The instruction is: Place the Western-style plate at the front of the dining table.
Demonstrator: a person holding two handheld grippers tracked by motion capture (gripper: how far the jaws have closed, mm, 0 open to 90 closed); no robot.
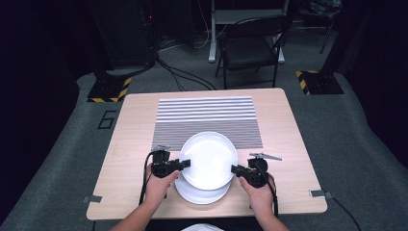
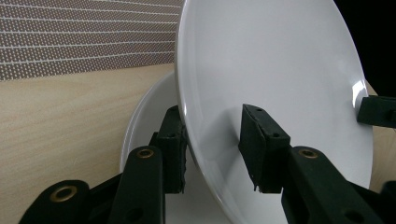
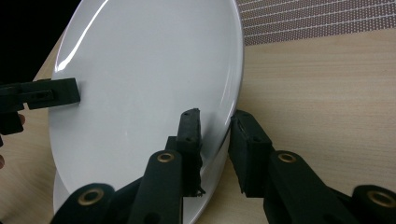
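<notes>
Top plate (image 1: 208,159) held above the lower plate (image 1: 202,193), left gripper (image 1: 184,163) and right gripper (image 1: 235,169) fingers clamping opposite rims; separated from the stack, apparently; setting down on worktop (image 1: 130,139) remains.

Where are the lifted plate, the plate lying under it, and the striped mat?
Lifted plate (image 1: 209,159), high view, on its centre.
Lower plate (image 1: 202,196), high view, on its near rim showing below the lifted one.
Striped mat (image 1: 207,115), high view, on its middle.
</notes>
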